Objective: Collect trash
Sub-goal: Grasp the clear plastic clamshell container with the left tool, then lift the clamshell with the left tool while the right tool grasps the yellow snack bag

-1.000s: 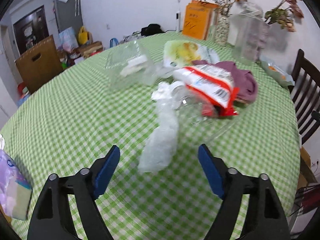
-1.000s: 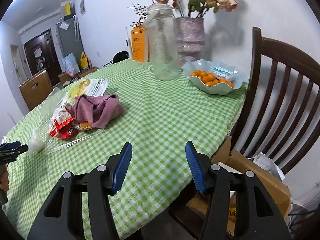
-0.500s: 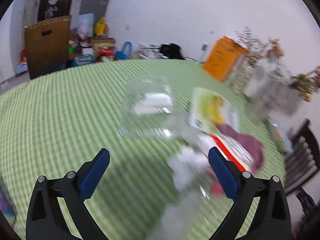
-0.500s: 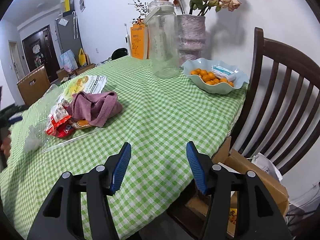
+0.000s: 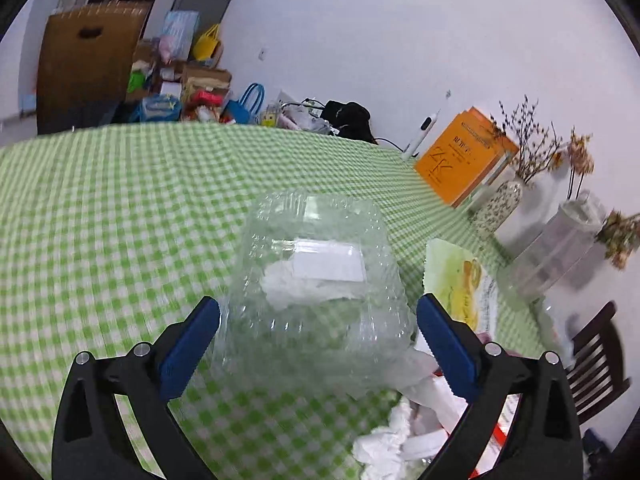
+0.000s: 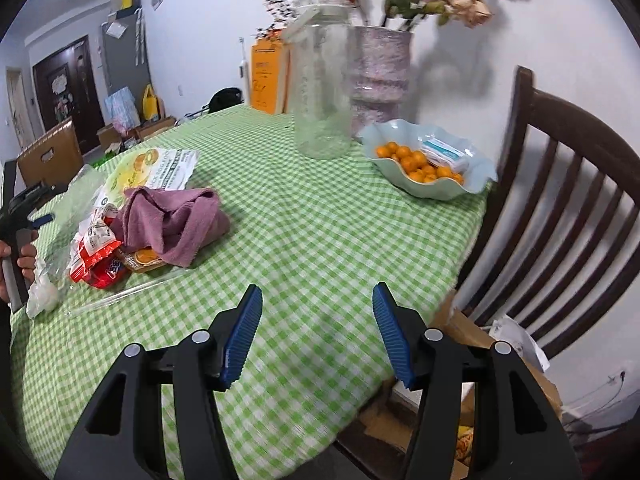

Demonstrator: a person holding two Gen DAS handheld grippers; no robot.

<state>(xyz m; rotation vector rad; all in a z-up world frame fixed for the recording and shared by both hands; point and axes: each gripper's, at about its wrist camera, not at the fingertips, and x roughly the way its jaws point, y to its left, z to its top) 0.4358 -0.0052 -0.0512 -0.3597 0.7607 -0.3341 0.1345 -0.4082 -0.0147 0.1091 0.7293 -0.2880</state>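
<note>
The left gripper (image 5: pixel 318 322) has its jaws spread as wide as they go, and the clear plastic clamshell box (image 5: pixel 316 280) sits squarely between the 2 blue pads, dead ahead on the green checked bench (image 5: pixel 120 208); neither pad looks pressed on it, though the near corners come very close. It reads as a little deeper than wide, so its long axis seems to run away from the jaws and the pads would close across its short sides. The left hand is plainly the nearer one. The right gripper (image 6: pixel 316 336) hangs over the bench's near edge, jaws part-open on nothing, well apart from the litter. Count it up: 1 clamshell, 1 yellow-green printed bag (image 5: pixel 460 284) just right of it, 1 red snack wrapper (image 6: pixel 94 252), 1 purple cloth (image 6: pixel 172 220), crumpled white tissue (image 5: pixel 394 436) in a bunch I can't count. Also standing by: 1 glass jar (image 6: pixel 320 88), 1 fruit bowl (image 6: pixel 476 184).
</note>
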